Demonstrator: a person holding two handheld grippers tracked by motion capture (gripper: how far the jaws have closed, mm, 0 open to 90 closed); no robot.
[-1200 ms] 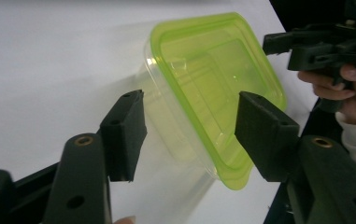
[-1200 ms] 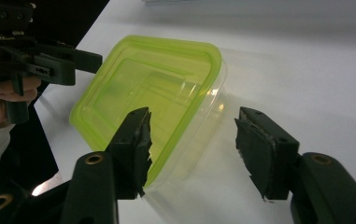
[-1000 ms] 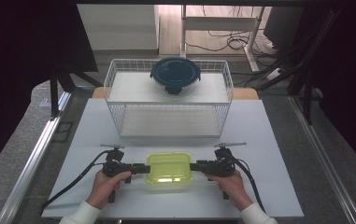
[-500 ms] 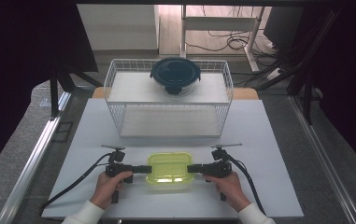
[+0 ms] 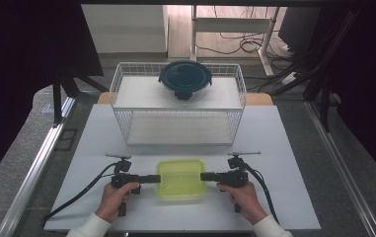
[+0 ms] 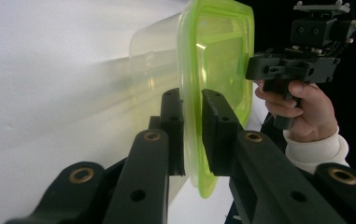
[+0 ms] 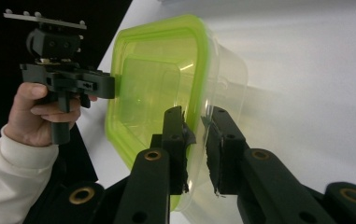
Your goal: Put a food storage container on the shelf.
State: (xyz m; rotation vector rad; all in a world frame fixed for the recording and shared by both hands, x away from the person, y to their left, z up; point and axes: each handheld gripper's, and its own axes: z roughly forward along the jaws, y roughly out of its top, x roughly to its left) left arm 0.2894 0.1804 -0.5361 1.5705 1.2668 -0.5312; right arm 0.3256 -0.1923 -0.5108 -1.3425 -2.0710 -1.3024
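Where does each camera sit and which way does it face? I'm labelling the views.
High view: above the person's side, looking forward and down at the table; both hands show.
Left gripper view: rides the left gripper, facing the green-lidded container.
Right gripper view: rides the right gripper.
All share the container.

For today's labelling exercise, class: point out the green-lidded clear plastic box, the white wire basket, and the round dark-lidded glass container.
Green-lidded clear plastic box (image 5: 180, 177): high view, middle of its lid.
White wire basket (image 5: 178, 127): high view, front wall.
Round dark-lidded glass container (image 5: 185, 77): high view, centre of its lid.
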